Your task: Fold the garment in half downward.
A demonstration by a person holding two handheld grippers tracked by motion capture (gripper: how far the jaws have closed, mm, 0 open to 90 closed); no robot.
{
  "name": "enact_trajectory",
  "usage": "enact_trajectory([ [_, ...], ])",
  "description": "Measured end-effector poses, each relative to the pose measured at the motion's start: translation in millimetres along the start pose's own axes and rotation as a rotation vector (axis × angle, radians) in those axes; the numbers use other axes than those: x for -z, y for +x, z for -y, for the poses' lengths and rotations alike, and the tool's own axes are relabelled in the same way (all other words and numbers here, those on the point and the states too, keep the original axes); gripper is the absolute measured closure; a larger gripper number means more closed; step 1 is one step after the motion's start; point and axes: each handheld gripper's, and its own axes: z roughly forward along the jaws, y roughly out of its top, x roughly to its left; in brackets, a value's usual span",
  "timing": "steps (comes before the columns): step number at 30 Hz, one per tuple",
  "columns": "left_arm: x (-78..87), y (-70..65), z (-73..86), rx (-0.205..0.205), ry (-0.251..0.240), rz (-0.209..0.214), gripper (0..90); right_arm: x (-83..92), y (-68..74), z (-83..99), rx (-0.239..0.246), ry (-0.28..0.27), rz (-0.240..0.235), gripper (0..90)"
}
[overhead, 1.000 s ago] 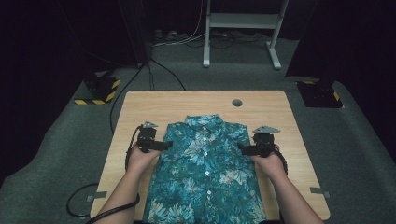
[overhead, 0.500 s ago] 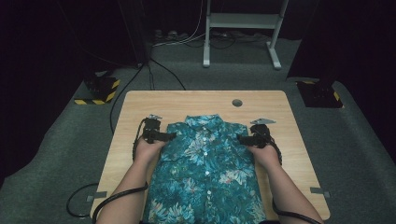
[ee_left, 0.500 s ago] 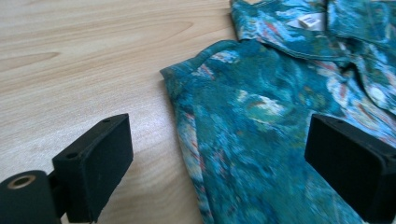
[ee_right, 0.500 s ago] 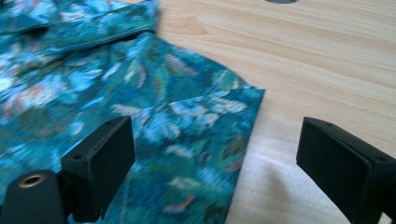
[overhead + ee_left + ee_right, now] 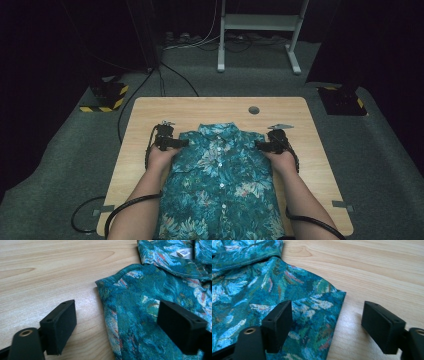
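Both hand-held grippers (left (image 5: 181,143), right (image 5: 260,145)) moved forward, straddling shirt (image 5: 220,175) shoulders.

My left gripper (image 5: 182,143) and right gripper (image 5: 260,145) are black, with blocky rectangular jaw pads on screw-holed mounts. A brass-coloured eyelet shows at seven o'clock of each gripper view. Black cables trail. Forearms unsleeved.

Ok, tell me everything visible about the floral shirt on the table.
The shirt is teal woven fabric with a leafy print in blue, white and reddish tones. It lies flat, front up and buttoned, collar toward the far edge of the wooden table, hem at the near edge. A white label shows inside the collar. The left gripper and right gripper each straddle a shoulder edge, one finger over the cloth and one over the wood, jaws closing but not yet pinching.
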Motion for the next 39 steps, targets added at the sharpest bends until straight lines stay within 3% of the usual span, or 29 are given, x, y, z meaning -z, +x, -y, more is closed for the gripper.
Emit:
enact_trajectory([
  [3, -0.2, -1.2, -1.1, -0.003, 0.010, -0.014, 20.5, -2.1, 1.6, -3.4, 0.008, 0.008, -0.017, 31.0],
  [5, 0.0, -0.7, -3.2, 0.020, 0.017, -0.020, 22.4, -3.8, 2.5, -5.3, 0.007, 0.011, -0.020, 32.2],
  [8, -0.2, -2.6, -3.7, 0.000, 0.022, -0.039, 26.9, -5.3, 2.6, -8.8, -0.014, 0.019, -0.035, 37.1],
  [11, -0.4, -4.8, -4.0, -0.009, 0.023, -0.035, 31.4, -6.5, 6.2, -10.4, -0.002, 0.023, -0.040, 42.5],
  [13, -0.8, -7.1, -4.2, -0.024, 0.025, -0.048, 39.2, -7.4, 10.4, -11.1, 0.025, 0.027, -0.033, 46.4],
  [14, -0.3, -7.6, -3.9, -0.029, 0.024, -0.071, 42.0, -7.8, 14.2, -11.7, 0.046, 0.034, -0.007, 52.7],
  [15, -0.3, -7.6, -3.9, -0.029, 0.024, -0.071, 45.5, -7.8, 14.2, -11.7, 0.046, 0.034, -0.007, 52.7],
  [16, 0.4, -7.7, -3.6, -0.026, 0.024, -0.077, 48.5, -6.5, 15.3, -12.4, 0.032, 0.043, -0.018, 60.8],
  [18, 1.1, -9.8, -2.7, -0.038, 0.026, -0.093, 55.2, -5.7, 15.5, -12.6, 0.034, 0.050, -0.029, 68.2],
  [23, 0.7, -14.3, -1.3, -0.055, 0.024, -0.087, 68.1, -5.0, 14.8, -10.4, 0.008, 0.040, -0.050, 76.8],
  [26, 0.1, -16.4, 0.6, -0.042, 0.017, -0.064, 78.9, -4.8, 18.0, -9.1, -0.001, 0.039, -0.056, 83.8],
  [28, -0.1, -17.0, 1.7, -0.035, 0.012, -0.060, 85.5, -4.5, 22.2, -8.7, 0.006, 0.039, -0.032, 86.4],
  [31, -0.1, -17.3, 3.6, -0.010, -0.001, -0.054, 87.7, -4.5, 25.7, -7.9, 0.004, 0.035, -0.023, 87.1],
  [34, 1.4, -18.2, 3.7, -0.011, -0.013, -0.060, 88.2, -2.7, 27.3, -7.5, -0.004, 0.015, -0.016, 87.3],
  [36, 4.7, -17.4, 1.9, 0.014, -0.048, -0.065, 88.2, 1.1, 26.5, -7.9, -0.026, -0.033, 0.007, 87.3],
  [39, 7.1, -18.4, 0.5, 0.019, -0.074, -0.075, 88.2, 3.8, 29.9, -10.4, -0.028, -0.072, 0.025, 87.3],
])
